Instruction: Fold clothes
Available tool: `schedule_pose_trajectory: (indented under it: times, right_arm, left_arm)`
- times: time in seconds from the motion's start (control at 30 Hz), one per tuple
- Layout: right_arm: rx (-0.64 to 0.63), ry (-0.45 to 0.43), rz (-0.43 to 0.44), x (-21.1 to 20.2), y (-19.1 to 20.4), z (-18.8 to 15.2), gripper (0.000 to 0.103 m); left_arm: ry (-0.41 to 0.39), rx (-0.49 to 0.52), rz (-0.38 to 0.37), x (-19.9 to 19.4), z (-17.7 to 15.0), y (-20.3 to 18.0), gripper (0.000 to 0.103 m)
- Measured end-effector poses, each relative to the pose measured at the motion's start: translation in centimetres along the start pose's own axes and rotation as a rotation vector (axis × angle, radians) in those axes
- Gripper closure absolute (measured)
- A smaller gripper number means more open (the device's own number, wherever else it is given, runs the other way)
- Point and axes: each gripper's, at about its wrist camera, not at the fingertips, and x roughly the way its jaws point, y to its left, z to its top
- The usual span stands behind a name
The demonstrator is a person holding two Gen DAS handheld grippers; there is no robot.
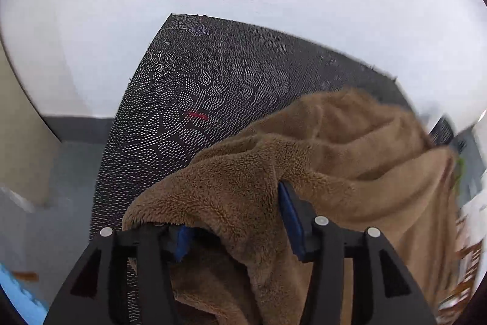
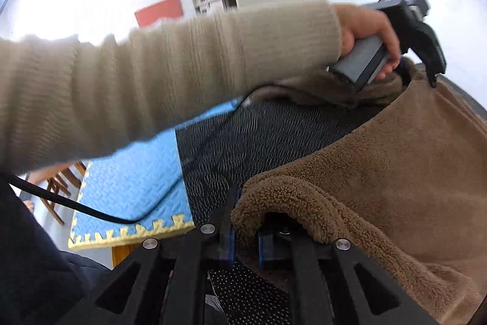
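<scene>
Now the right tongs (image 2: 245,245) pinch a rolled edge of the brown fleece garment (image 2: 380,172), blue pads pressed tight on the fabric. Over on the left tongs (image 1: 237,230), the jaws stand parted with fleece draped across and between them, pads not squeezing it. Most of it lies bunched on the dark patterned desk (image 1: 194,87)

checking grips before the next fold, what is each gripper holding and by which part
The right gripper pinches a rolled edge of the brown fleece garment. The left gripper stands open with fleece draped between its fingers, not clamped.
</scene>
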Motion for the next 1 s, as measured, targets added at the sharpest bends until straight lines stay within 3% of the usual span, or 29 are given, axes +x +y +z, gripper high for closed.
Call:
schedule_pose_trajectory:
  times: [0.17, 0.37, 0.43, 0.5, 0.63, 0.73, 0.8, 0.83, 0.87, 1.0]
  right_arm:
    - [0.034, 0.034, 0.010, 0.7, -0.5, -0.7, 0.092]
    - [0.056, 0.031, 0.027, 0.8, -1.0, -1.0, 0.092]
    - [0.068, 0.027, 0.036, 0.7, -1.2, -1.2, 0.092]
    - [0.077, 0.022, 0.043, 0.5, -1.7, -1.3, 0.092]
    - [0.090, 0.002, 0.041, -0.4, -2.0, -1.5, 0.091]
    - [0.092, -0.039, 0.051, -2.0, -2.1, -2.1, 0.079]
    - [0.095, -0.069, 0.073, -3.4, -2.2, -2.7, 0.049]
    - [0.099, -0.087, 0.091, -4.1, -2.3, -3.0, 0.029]
    - [0.099, -0.109, 0.101, -4.9, -2.2, -3.4, 0.021]
    - [0.090, -0.178, 0.074, -8.1, -2.2, -5.3, 0.021]
  left_arm:
    - [-0.003, 0.090, 0.058, -0.6, -1.5, -0.7, 0.043]
    - [-0.069, 0.092, 0.064, -5.1, -3.6, 0.3, 0.033]
    - [-0.101, 0.083, 0.040, -7.1, -5.0, 0.2, 0.029]
    - [-0.106, 0.093, -0.040, -8.6, -6.7, -0.8, 0.024]
    - [-0.080, 0.143, -0.171, -9.8, -10.2, -3.6, 0.023]
    - [-0.027, 0.192, -0.203, -8.7, -12.5, -6.0, 0.023]
    - [0.012, 0.194, -0.207, -7.5, -13.8, -7.0, 0.023]
    - [0.033, 0.187, -0.210, -6.8, -14.4, -7.3, 0.023]
    - [0.045, 0.178, -0.208, -6.5, -14.9, -7.4, 0.023]
    - [0.037, 0.194, -0.152, -6.5, -16.1, -8.2, 0.023]
